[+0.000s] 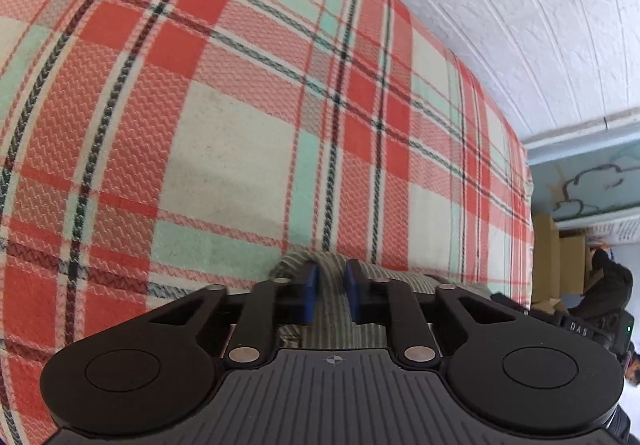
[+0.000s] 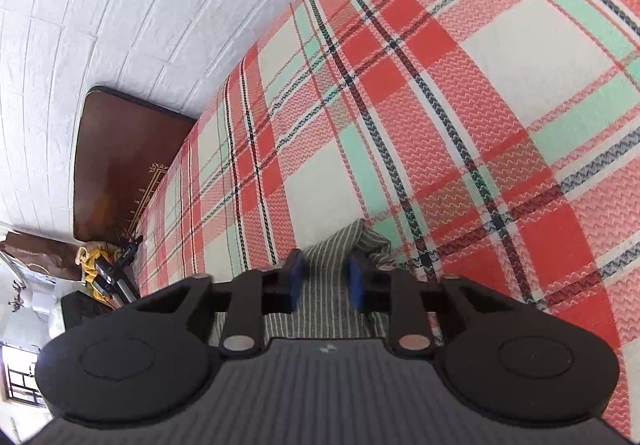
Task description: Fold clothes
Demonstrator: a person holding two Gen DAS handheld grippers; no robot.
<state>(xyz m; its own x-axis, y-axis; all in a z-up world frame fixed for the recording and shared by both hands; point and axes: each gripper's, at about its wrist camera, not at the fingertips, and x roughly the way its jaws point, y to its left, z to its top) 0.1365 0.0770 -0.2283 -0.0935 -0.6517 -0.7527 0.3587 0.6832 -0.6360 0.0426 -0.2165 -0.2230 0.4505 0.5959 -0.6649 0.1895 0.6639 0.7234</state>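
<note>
garment (image 1: pixel 330 309) on bedspread (image 1: pixel 224 117) | wall (image 1: pixel 500 5) behind bedspread

Both wrist views look forward along their fingers, close over the shared plaid bedspread (image 1: pixel 240 105).

Left gripper (image 1: pixel 331 295) pinching striped garment (image 1: pixel 328 321) over plaid bedspread (image 1: pixel 224 117); white wall (image 1: pixel 520 5) behind.

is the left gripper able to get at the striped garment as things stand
Probably yes: the left gripper already has the striped garment between its fingers, nothing in the way.
</note>
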